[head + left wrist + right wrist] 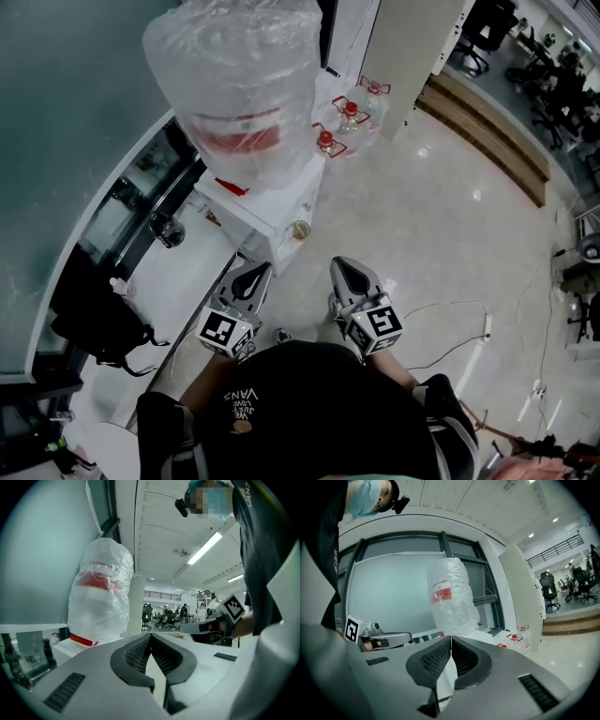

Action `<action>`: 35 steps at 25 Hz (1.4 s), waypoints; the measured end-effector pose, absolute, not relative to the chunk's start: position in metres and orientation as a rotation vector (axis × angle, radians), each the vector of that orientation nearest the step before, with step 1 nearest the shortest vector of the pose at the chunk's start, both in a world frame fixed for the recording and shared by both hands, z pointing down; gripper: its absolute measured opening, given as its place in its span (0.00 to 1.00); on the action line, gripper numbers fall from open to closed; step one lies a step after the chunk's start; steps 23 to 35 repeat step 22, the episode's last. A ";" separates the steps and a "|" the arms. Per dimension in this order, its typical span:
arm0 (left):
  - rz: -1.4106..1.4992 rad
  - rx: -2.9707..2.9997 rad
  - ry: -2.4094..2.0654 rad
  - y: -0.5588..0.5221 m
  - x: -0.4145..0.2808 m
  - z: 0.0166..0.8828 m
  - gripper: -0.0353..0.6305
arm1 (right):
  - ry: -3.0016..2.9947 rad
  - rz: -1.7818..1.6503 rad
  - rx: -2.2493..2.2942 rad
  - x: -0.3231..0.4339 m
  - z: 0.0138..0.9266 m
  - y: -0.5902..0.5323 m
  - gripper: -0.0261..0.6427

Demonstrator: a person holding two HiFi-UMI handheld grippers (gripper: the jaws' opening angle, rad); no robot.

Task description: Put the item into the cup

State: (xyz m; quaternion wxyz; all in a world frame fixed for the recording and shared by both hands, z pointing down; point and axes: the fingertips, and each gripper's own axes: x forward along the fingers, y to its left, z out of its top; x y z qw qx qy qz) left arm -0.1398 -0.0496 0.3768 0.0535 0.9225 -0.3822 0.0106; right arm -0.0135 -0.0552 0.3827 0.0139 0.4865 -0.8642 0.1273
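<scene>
One cup point(300, 229) stands upright, mouth up, on the front ledge of a white water dispenser point(265, 214), just ahead of the two grippers. I cannot tell which thing is the item to go in it.

The left gripper point(254, 270) point(150, 635) and the right gripper point(348, 266) point(451, 639) both have their jaws pressed together at the tips, holding nothing.

One big water bottle point(246, 89) wrapped in clear plastic tops the dispenser. Its red label is too blurred to read.

Three small bottles point(325, 141) with red caps stand on the floor beside it. The person's black shirt point(309, 403) reads "VANS".
</scene>
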 end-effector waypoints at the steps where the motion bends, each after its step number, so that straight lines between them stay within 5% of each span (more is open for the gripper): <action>1: 0.032 2.803 -1.163 -0.049 -0.140 0.376 0.08 | -2.693 0.393 1.515 -0.014 0.382 -0.055 0.11; 35: 0.026 2.780 -1.195 -0.048 -0.140 0.381 0.08 | -2.708 0.392 1.491 -0.019 0.385 -0.061 0.11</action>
